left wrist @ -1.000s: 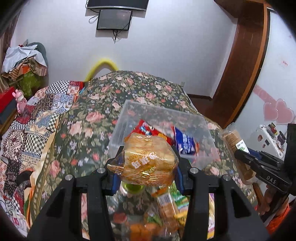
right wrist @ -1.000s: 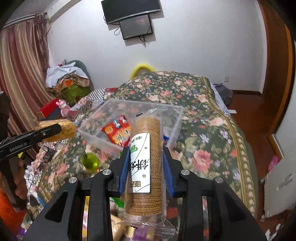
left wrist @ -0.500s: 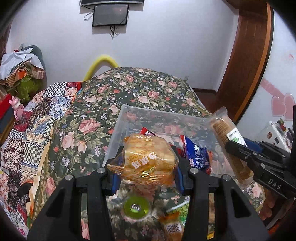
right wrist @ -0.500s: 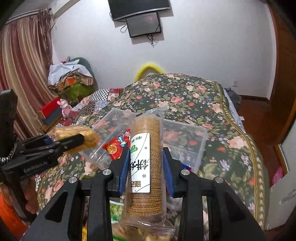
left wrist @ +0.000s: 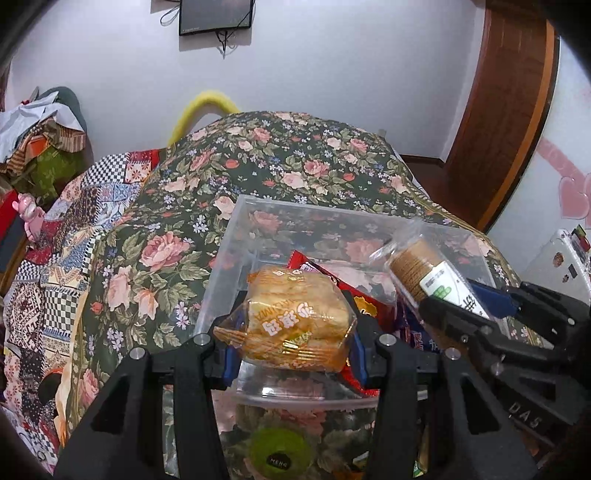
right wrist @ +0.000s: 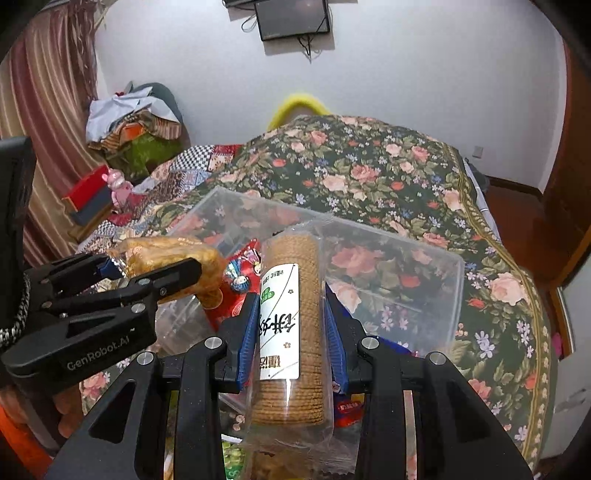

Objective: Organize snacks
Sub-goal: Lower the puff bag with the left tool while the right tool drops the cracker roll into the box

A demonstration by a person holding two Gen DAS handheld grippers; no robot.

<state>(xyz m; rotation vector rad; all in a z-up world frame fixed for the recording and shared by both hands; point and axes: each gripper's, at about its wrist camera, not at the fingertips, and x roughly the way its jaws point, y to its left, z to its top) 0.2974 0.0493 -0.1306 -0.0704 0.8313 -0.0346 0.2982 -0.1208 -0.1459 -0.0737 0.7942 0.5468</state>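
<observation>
- The left gripper is clamped on a golden bag of biscuits, its blue pads pressing the crinkled wrapper from both sides.
- The right gripper is clamped on a tall sleeve of round brown crackers with a white label, held upright between its blue pads.
- Both packs hang over the near part of a clear plastic bin, side by side; in the left wrist view the cracker sleeve sits to the right of the biscuit bag, close but apart from it.
- Inside the bin lie a red snack packet and a blue packet, partly hidden by the held packs.
- Just in front of the bin's near wall stands a green-lidded jar, seen from above through the left gripper's frame.
- More wrapped snacks lie below the right gripper, too blurred and covered to tell apart.
- The bin rests on a bed with a dark floral bedspread; a checked patchwork quilt lies to its left.
- Beyond the bed, a dark screen hangs on the white wall, and a heap of clothes sits by the striped curtain.
</observation>
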